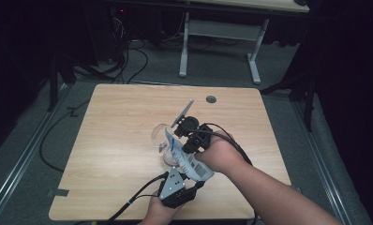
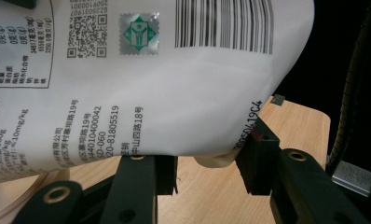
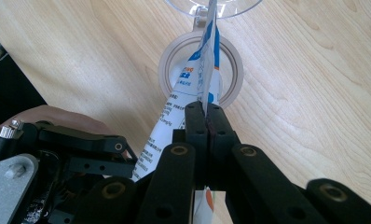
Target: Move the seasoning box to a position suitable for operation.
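Note:
A white printed pouch (image 1: 190, 161) with a barcode hangs slanted between both grippers over the wooden table (image 1: 123, 117). My right gripper (image 1: 176, 139) is shut on the pouch's thin upper edge (image 3: 207, 70), its pads pressed together on the film. My left gripper (image 1: 197, 183) has the pouch's bulging lower end (image 2: 174, 93) between its jaws, and both pads touch it. A clear stemmed glass (image 1: 160, 136) is on the table just past the pouch's top. Its round foot (image 3: 230, 56) lies under the pouch. I cannot tell whether the glass stands or lies tilted.
A dark round grommet hole (image 1: 211, 99) sits near the table's far edge. Beyond the table stands a white desk frame (image 1: 220, 33), with black cables (image 1: 128, 65) on the grey floor. Black cables (image 1: 138, 197) trail from the grippers over the near edge.

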